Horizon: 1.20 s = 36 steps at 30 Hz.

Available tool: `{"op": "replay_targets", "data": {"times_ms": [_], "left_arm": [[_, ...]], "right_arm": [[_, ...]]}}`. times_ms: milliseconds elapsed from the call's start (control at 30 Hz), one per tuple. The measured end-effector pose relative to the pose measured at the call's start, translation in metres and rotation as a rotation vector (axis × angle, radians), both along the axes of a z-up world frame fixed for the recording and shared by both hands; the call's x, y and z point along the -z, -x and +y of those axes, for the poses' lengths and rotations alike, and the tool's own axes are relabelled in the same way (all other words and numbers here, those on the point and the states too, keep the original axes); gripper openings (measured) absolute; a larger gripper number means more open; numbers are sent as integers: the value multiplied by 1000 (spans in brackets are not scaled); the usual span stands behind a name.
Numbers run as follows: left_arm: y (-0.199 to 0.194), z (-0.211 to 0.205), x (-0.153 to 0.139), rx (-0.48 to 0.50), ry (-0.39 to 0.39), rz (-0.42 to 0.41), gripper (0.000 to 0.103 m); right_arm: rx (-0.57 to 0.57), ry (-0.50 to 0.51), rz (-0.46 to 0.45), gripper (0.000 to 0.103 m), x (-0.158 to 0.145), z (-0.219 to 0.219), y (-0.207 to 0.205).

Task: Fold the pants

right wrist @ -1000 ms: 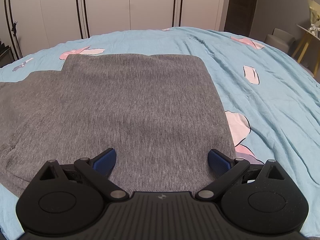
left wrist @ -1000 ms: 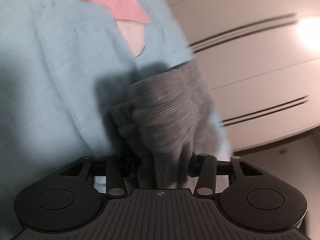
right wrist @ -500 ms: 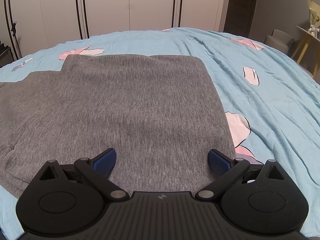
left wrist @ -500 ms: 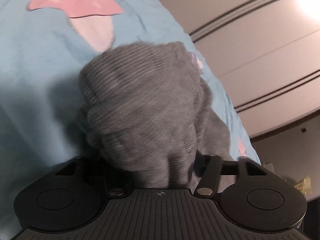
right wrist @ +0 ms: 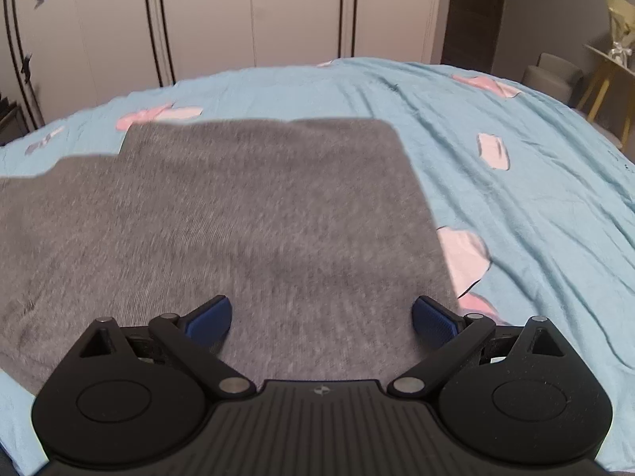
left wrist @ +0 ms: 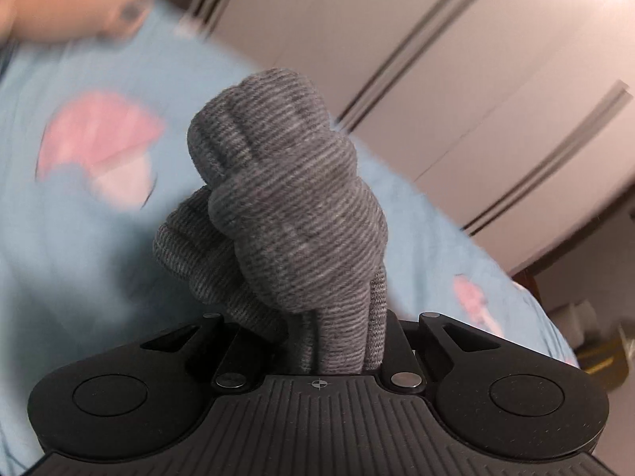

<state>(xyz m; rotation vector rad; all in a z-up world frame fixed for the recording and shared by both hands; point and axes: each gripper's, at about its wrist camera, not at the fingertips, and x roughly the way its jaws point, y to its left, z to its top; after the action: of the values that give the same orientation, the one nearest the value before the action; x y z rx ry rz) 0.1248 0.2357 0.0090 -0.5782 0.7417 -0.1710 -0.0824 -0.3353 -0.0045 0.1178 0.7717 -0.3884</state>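
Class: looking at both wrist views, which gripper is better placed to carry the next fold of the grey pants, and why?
Left. The left gripper is already shut on a bunched part of the pants, lifted above the bedsheet. The right gripper is open and empty over flat cloth.

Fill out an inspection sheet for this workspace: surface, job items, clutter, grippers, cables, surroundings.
Surface: bed with a light blue sheet printed with pink mushroom shapes; some wrinkles.
Job's things: grey pants spread flat over the sheet; a bunched end of the grey fabric is lifted in the left gripper.
Clutter: nothing seen on the bed.
Grippers: left gripper shut on the bunched fabric, its jaws having just closed; right gripper open above the near edge of the pants, nothing between its pads.
Cables: nothing seen.
Surroundings: pale wardrobe doors; grey stool and yellow-legged side table at the right.
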Motion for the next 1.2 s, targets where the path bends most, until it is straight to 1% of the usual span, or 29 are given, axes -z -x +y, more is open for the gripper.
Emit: {"op": "replay_targets", "data": {"times_ms": [67,133,200,233,300,367,433,467,567,633,667,700,733,767,800,833,867,900,933,967,1000,1033,1067,1100,1133,1167,1200], "left_arm": [[17,-22,-37,37,-41,-97,14],[31,-57,-71,90,-66,-199,14],[50,-98,-99,159,-81,-265,14],[57,-120,-108,200,-98,-291,14],[72,-163,-118,263,-117,-320,14],[78,-219,-115,336,-142,-332,14],[84,-274,-104,394,-194,-309,14],[92,-302,-97,423,-252,-319,14],[126,-391,-64,511,-479,-366,15],[149,-440,-33,584,-617,-348,15],[165,-461,-15,629,-680,-331,18],[180,-482,3,665,-772,-307,22],[197,-502,20,695,-883,-305,24],[212,-517,36,721,-996,-336,28],[227,-527,48,731,-1113,-386,30],[242,-521,53,731,-1200,-428,32],[248,-522,52,733,-1214,-431,35],[248,-519,45,741,-1169,-396,38],[238,-513,35,751,-1100,-349,47],[225,-510,20,782,-984,-308,62],[225,-495,8,851,-827,-279,85],[213,-481,-3,918,-697,-267,94],[217,-469,-9,977,-576,-266,98],[218,-453,-13,1013,-479,-268,98],[215,-439,-18,1030,-411,-256,98],[211,-428,-23,1030,-362,-246,98],[210,-412,-30,1006,-308,-248,98]], "right_arm": [[21,-38,-48,98,-8,-8,7],[56,-59,-105,98,-16,-17,16],[110,-45,-141,98,-26,-25,23],[140,-35,-158,98,-31,-30,28],[200,-34,-201,98,-42,-42,40],[270,-52,-250,98,-53,-54,55],[308,-87,-302,98,-63,-66,72],[323,-106,-330,98,-69,-72,79],[351,-153,-382,98,-77,-85,102],[356,-172,-394,98,-78,-92,112],[361,-180,-395,98,-77,-96,117],[367,-186,-397,98,-75,-100,123],[373,-193,-398,98,-73,-102,128],[377,-205,-394,98,-70,-107,133],[386,-225,-390,98,-68,-112,137],[392,-260,-393,98,-65,-117,142],[390,-296,-397,98,-62,-121,147],[387,-331,-401,98,-58,-124,149],[384,-353,-406,98,-56,-127,150],[378,-370,-409,98,-53,-129,149],[374,-383,-403,98,-52,-131,148],[369,-392,-395,98,-51,-130,147],[360,-399,-390,98,-51,-131,146],[348,-400,-385,98,-51,-131,144],[336,-397,-381,98,-51,-129,143],[322,-394,-376,98,-52,-127,141],[307,-394,-367,98,-53,-123,138]]}}
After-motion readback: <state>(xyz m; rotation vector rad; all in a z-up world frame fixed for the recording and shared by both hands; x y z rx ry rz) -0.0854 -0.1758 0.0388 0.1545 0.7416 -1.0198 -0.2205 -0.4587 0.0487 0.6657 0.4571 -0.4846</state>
